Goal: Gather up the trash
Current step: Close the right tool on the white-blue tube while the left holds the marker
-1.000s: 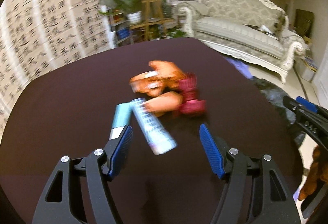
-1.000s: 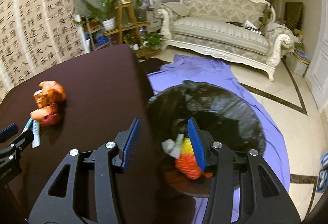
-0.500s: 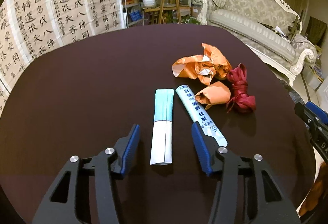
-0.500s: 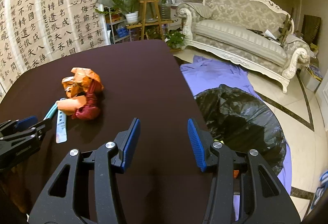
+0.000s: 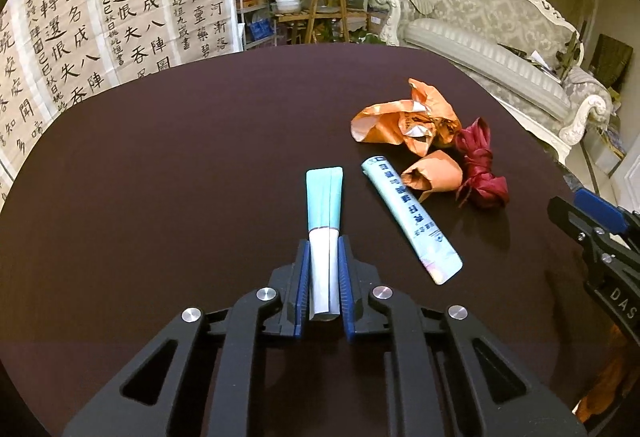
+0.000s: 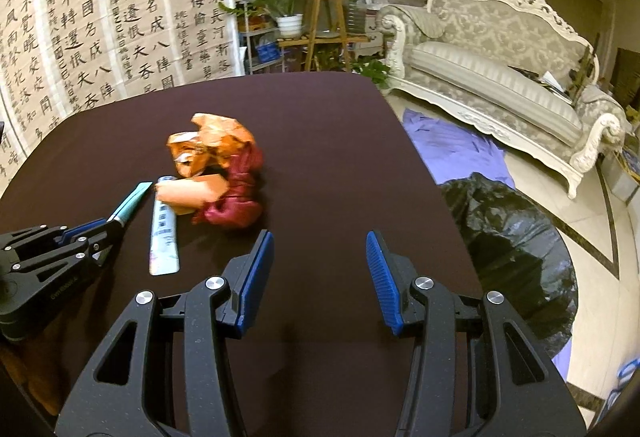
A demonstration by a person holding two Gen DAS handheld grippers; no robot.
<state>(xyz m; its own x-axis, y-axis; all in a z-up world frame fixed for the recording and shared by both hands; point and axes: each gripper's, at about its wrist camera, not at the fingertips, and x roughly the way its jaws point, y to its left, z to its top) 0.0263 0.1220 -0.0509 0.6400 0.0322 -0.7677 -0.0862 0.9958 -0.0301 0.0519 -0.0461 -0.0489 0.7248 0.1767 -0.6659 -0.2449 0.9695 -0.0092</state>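
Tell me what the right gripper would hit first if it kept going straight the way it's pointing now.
Most likely just the bare dark table. The right gripper is open and empty, aimed down at cloth right of the dark red wrapper. The trash pile sits left of that line, though depth is hard to judge.
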